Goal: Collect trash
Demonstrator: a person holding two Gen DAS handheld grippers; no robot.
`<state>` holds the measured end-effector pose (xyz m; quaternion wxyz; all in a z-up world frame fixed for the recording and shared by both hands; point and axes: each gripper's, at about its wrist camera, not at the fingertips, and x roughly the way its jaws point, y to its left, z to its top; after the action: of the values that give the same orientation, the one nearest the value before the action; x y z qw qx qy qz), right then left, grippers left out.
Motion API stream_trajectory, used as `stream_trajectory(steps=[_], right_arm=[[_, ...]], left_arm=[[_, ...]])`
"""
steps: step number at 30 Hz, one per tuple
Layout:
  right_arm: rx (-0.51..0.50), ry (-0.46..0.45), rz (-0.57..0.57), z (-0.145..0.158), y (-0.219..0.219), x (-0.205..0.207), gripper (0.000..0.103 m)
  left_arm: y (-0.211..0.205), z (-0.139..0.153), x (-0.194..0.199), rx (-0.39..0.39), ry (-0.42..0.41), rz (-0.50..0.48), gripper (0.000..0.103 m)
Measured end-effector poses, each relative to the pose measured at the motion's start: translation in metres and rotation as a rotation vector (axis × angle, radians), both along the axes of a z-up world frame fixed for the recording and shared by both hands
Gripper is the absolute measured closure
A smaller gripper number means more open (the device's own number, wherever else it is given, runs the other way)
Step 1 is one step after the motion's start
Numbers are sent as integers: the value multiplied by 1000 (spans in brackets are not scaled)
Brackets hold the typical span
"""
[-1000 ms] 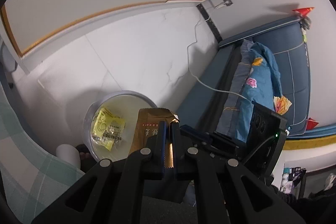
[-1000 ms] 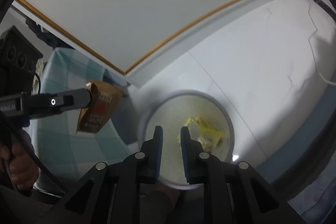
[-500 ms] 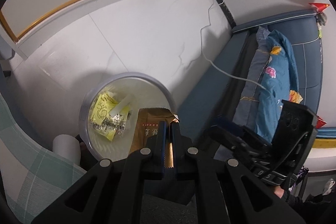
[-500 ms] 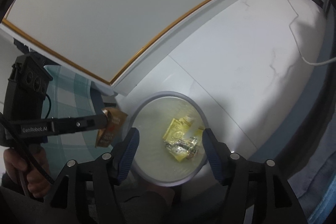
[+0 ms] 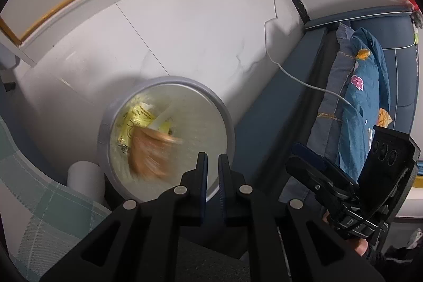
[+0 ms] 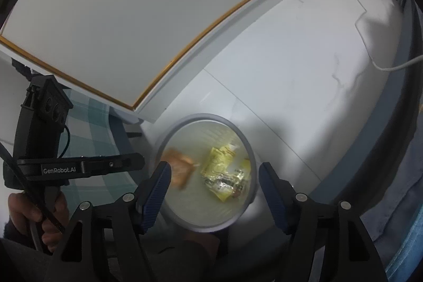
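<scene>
Wrapper: brown foil snack wrapper (image 5: 152, 153), blurred in both views, loose in the air inside the mouth of the bin and free of either gripper.
Bin: round grey-rimmed trash bin (image 5: 227, 120) on the white floor, lined with a pale bag; it stands between the checked bedding and the blue sofa.
Already inside: yellow printed packet (image 6: 220, 159) and some clear crinkled plastic lying at the bottom, beside where the brown wrapper falls.
Left gripper (image 5: 212, 163): fingers nearly together with only a thin slit between them and nothing in it; it points down over the near rim of the bin.
Right gripper (image 6: 214, 173): fingers wide and spreading further, empty; the bin shows between them far below, not touched.
Handling: the wrapper looks very light, thin and floppy, so I judge it flutters and drifts rather than dropping straight; a release low over the centre suits it.
Where to take hold: a flat sealed edge, pinched across its thickness, seems the safest place; the foil face looks slick and would likely slide from a shallow nip.
Fragility: none to speak of; crushing it does no harm.
Risk: a light wrapper may catch the rim or liner and hang there.
</scene>
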<state>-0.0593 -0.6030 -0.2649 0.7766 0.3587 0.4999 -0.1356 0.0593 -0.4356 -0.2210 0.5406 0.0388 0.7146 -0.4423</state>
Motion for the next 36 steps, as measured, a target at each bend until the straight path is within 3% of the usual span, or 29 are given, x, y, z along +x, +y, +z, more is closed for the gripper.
stream_trajectory(steps=[6,8,10,16,28,36], right_arm=[[-4,3,8,-1,2,0,28],[-12,3,6,0,2,0,27],[-15,1,3,1,2,0,25],[-30,-19,10,8,5,1,20],[-28,-86,16,41,17,-2,12],[-50,-117,28,66,25,-10,9]], left_arm=[[1,-2,0,42,-18,3,94],[2,3,1,56,-61,19,81],[7,12,2,56,-120,40,61],[23,43,5,38,-304,109,39],[37,87,-15,31,-549,88,36],[51,109,-17,32,-603,137,36]])
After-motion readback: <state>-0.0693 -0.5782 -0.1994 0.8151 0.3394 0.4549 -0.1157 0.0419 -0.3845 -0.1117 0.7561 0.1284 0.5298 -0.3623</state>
